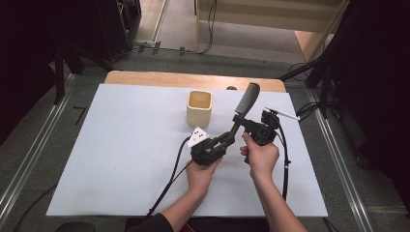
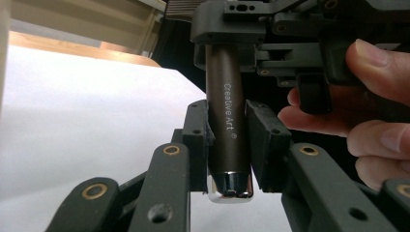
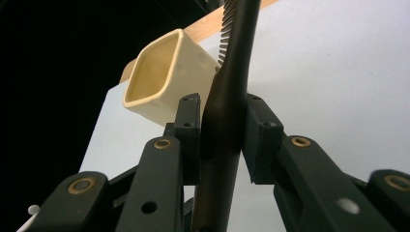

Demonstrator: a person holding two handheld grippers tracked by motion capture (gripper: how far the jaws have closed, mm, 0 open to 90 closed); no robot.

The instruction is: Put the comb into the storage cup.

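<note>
Two grippers clamp one brush between them, just right of centre in the high view. The left gripper (image 1: 227, 140) has its jaws closed on the butt end of the brush (image 1: 244, 107): in the left gripper view the dark pads press on both sides of the brown handle (image 2: 227, 130), just above its shiny metal cap. The right gripper (image 1: 251, 126) is closed higher up the same handle, its pads squeezing the dark shaft (image 3: 225, 130) below the bristles. Each gripper sits in a hand, the left hand (image 1: 200, 171) low in the frame, the right hand (image 1: 261, 154) beside it.

So the brush is off the table and held at a slant, bristle head toward the upper right of the high view. It looks like a hand-over, or a re-grip, caught midway: both grips are on, neither let go. What is left, probably, is for one gripper to release and the other to carry the brush to the cream cup (image 1: 199, 107), which stands open and empty up-left of the grippers on the white table cover (image 1: 121, 145).

The brush is slim, dark brown with pale lettering, with a comb-like row of bristles along one side of its head.
</note>
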